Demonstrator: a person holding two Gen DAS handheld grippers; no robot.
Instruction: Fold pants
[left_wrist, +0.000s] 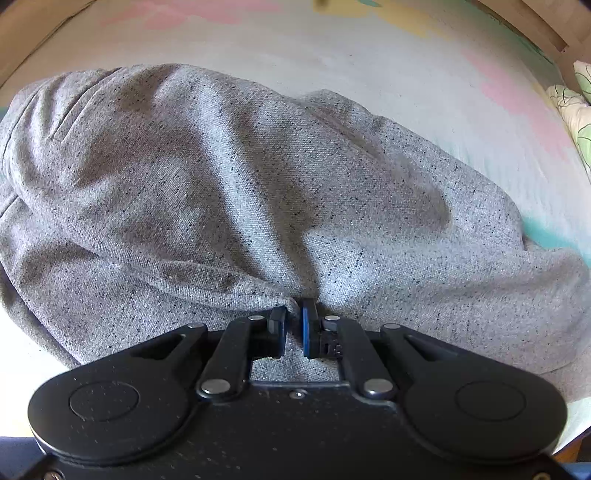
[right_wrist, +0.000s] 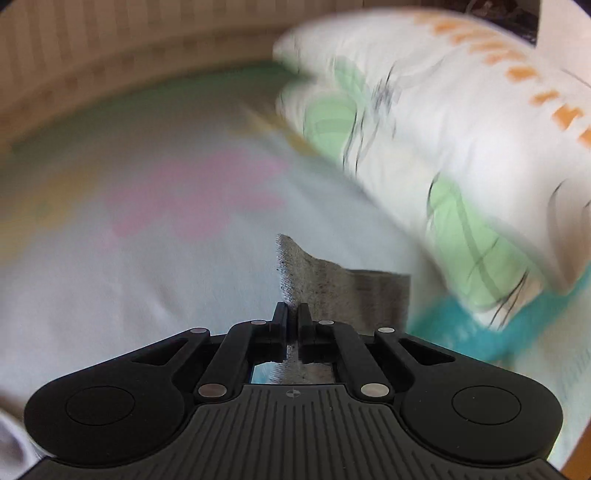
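Observation:
Speckled grey pants (left_wrist: 229, 192) lie bunched and creased on a pastel bed sheet (left_wrist: 369, 55), filling most of the left wrist view. My left gripper (left_wrist: 294, 325) is shut on a pinch of that grey cloth at the near edge, folds radiating from the pinch. In the blurred right wrist view my right gripper (right_wrist: 292, 321) is shut on a corner of the grey pants (right_wrist: 332, 284), which sticks up past the fingertips and hangs to the right above the sheet (right_wrist: 147, 221).
A white pillow (right_wrist: 443, 129) with green leaf and orange print lies at the right, close to my right gripper; its edge (left_wrist: 576, 107) shows at the far right of the left wrist view. A wooden bed frame (right_wrist: 110, 48) runs along the back.

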